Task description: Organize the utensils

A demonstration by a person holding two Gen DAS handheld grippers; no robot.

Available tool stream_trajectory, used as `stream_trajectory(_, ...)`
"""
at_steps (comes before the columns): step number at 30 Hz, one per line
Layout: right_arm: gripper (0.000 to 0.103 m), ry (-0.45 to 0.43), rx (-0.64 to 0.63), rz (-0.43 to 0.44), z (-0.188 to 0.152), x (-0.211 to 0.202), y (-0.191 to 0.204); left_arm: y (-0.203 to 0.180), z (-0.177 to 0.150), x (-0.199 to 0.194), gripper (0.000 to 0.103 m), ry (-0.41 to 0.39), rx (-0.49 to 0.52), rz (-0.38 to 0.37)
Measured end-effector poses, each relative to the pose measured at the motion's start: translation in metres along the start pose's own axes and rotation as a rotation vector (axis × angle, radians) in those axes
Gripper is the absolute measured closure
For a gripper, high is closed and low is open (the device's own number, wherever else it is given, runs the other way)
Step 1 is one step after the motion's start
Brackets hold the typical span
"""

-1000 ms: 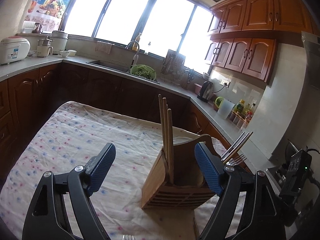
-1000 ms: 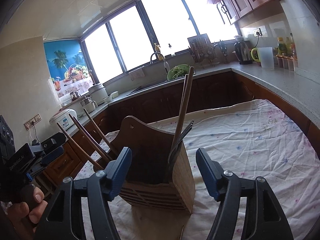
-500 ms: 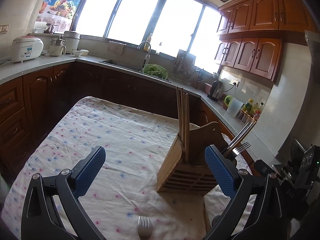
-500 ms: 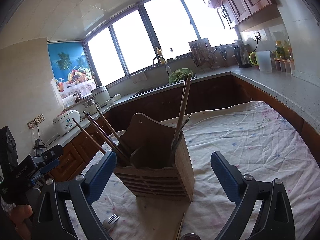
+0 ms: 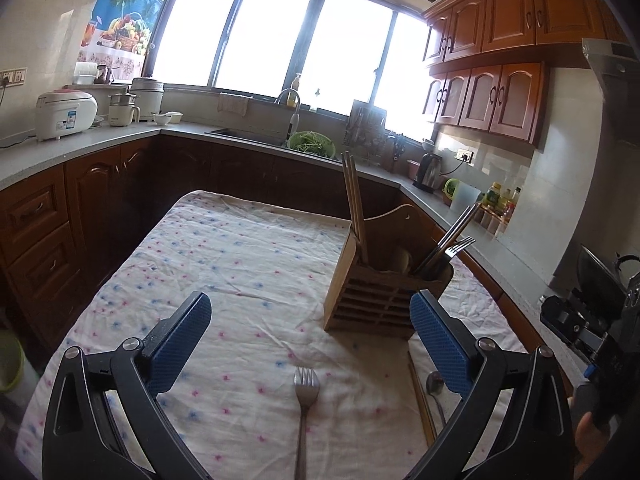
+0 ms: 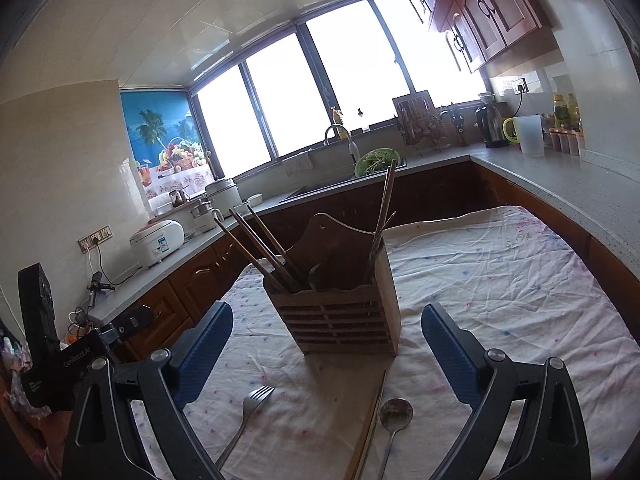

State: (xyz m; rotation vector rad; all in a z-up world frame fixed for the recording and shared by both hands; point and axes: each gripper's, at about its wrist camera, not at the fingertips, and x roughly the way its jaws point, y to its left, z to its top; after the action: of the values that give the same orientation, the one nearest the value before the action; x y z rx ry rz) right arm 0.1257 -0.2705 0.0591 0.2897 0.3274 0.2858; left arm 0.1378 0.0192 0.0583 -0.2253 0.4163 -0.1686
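Your wooden utensil holder (image 5: 376,284) stands upright on the cloth-covered worktop (image 5: 224,256), slatted at the front, with chopsticks (image 5: 354,204) and forks (image 5: 448,248) sticking out of its compartments. In front of the holder lie a fork (image 5: 306,396), a spoon (image 6: 394,416) and loose chopsticks (image 6: 370,424). Your left claw (image 5: 312,348) and right claw (image 6: 328,352) are both released, grasping nothing

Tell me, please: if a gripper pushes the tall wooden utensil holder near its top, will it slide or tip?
The tall wooden utensil holder would probably tip before sliding: it stands taller than its base. The wrinkled floral tablecloth under it may bunch and catch the bottom edge. The long wooden chopsticks leaning out of one side likely shift weight that way.
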Motion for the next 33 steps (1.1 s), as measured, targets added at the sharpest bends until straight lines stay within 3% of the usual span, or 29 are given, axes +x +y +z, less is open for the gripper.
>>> stream_trajectory(3,0.006,-0.021,-0.031,0.009,0.0,-0.021,0.009,-0.01,0.003,-0.019,0.0,-0.036,0.058,0.047)
stream_trajectory(8,0.006,-0.095,-0.13,0.023,0.022,-0.061,0.034,-0.026,0.016,-0.052,0.0,-0.089,0.136,0.035)
stream_trajectory(11,0.0,-0.156,-0.185,0.008,0.022,-0.086,0.049,-0.03,0.008,-0.067,0.0,-0.108,0.147,0.038)
stream_trajectory(13,0.0,-0.171,-0.197,-0.008,0.012,-0.096,0.053,-0.025,-0.007,-0.073,0.0,-0.119,0.117,0.023)
stream_trajectory(16,0.0,-0.191,-0.19,-0.054,-0.017,-0.101,0.05,-0.021,-0.035,-0.072,0.0,-0.092,0.098,0.06)
stream_trajectory(22,0.0,-0.202,-0.189,-0.14,-0.077,-0.098,0.042,-0.027,-0.084,-0.069,0.0,-0.101,0.176,0.116)
stream_trajectory(33,0.0,-0.166,-0.211,-0.168,-0.113,-0.096,0.036,-0.031,-0.111,-0.069,0.0,-0.069,0.208,0.15)
